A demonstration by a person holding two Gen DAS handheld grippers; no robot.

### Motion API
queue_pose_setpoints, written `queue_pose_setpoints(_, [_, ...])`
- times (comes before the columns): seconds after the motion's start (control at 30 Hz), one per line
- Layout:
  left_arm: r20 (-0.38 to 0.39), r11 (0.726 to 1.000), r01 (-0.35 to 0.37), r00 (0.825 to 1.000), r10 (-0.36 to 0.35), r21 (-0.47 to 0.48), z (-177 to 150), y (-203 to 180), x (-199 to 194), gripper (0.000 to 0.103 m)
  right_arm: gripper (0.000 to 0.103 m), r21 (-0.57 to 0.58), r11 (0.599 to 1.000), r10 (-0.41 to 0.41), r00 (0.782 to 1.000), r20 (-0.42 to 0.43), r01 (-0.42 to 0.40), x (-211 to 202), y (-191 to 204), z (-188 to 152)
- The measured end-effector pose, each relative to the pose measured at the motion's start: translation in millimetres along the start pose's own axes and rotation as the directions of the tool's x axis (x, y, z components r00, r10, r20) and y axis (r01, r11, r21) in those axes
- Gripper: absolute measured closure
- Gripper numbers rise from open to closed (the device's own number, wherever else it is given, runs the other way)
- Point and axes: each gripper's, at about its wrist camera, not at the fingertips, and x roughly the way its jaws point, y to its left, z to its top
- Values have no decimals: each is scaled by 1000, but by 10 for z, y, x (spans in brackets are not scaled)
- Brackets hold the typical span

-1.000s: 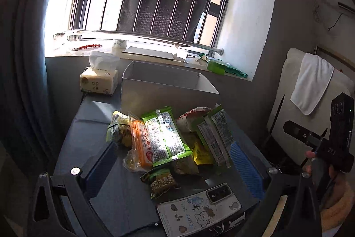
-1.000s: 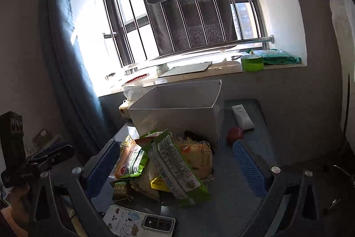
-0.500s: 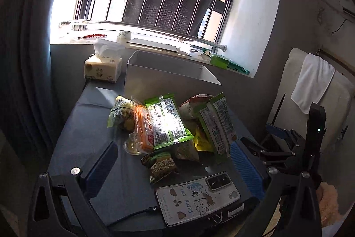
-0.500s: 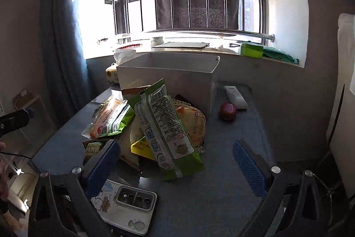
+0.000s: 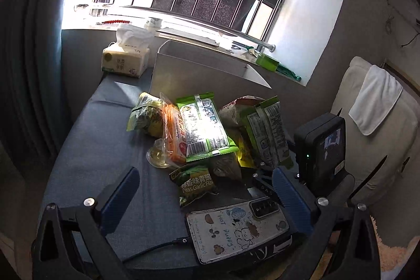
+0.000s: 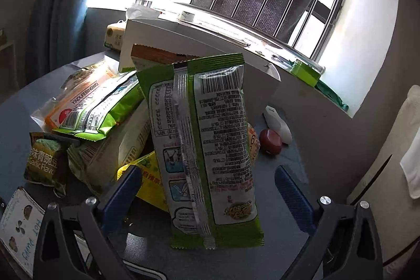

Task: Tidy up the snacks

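A heap of snack packets lies on the blue-grey table [image 5: 99, 148] in front of a white open box [image 5: 199, 75]. My right gripper [image 6: 207, 172] is down at the heap. Its jaws are closing around a tall green packet [image 6: 210, 148] that leans on the heap, and the blue pads [image 6: 291, 190] stand clear of it on both sides. The green packet [image 5: 267, 130] also shows in the left wrist view. My left gripper [image 5: 202, 175] hangs open near the table's front edge, above a garlic peas packet [image 5: 195, 183], with nothing gripped.
A phone in a cartoon case [image 5: 236, 230] lies on a cable at the front edge. A tissue pack [image 5: 126, 61] stands at the back left. A red round object [image 6: 270, 141] and a white remote [image 6: 275, 120] lie right of the box. A towel-draped chair [image 5: 375, 106] stands at the right.
My right gripper has swung in and down to the heap, rolled, and its jaws have narrowed around the tall green packet. My left gripper has sunk slightly.
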Motion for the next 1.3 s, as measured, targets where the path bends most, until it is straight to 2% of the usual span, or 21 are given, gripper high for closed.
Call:
queue_pose_setpoints(0.03, [-8,1000,-5,1000,5,-5,-4,12,25,0,39,0,1000,14,1000,-15,-14,3,1,-6])
queue_pose_setpoints(0.23, [-69,1000,24,997,-25,-16,68,-4,273,0,38,79,995,62,997,36,-65,-232,-223,-6])
queue_pose_setpoints(0.37, [-134,999,39,990,-40,-16,244,-34,596,0,38,163,976,134,988,77,-145,-437,-463,21])
queue_pose_setpoints(0.6, [-257,999,50,965,-51,-11,570,-25,1308,0,38,304,909,251,957,145,-284,-755,-856,-18])
queue_pose_setpoints(0.7, [-309,996,73,947,-86,-55,646,31,1586,0,38,348,880,282,945,166,-324,-852,-984,-70])
queue_pose_setpoints(0.73, [-308,995,84,946,-98,-58,672,31,1640,0,38,365,865,301,938,173,-345,-875,-1030,-87])
queue_pose_setpoints(0.8, [-320,997,70,944,-78,-35,714,-1,1743,0,38,389,839,332,925,186,-379,-910,-1094,-124])
queue_pose_setpoints(0.9, [-334,999,21,942,-7,39,726,-128,1832,0,38,412,817,352,915,197,-403,-940,-1158,-162])
queue_pose_setpoints(0.93, [-337,998,15,941,5,58,706,-156,1865,2,38,413,816,353,915,197,-404,-941,-1160,-169])
queue_pose_setpoints(1.0, [-360,999,19,933,1,51,655,-147,1940,26,38,416,812,361,912,195,-410,-921,-1179,-179])
queue_pose_setpoints(1.13, [-317,997,22,948,0,68,631,-135,1781,30,38,419,806,373,908,189,-418,-884,-1165,-198])
queue_pose_setpoints(1.3, [-225,993,35,974,-8,115,665,-129,1327,31,37,427,794,390,901,187,-433,-817,-1178,-216])
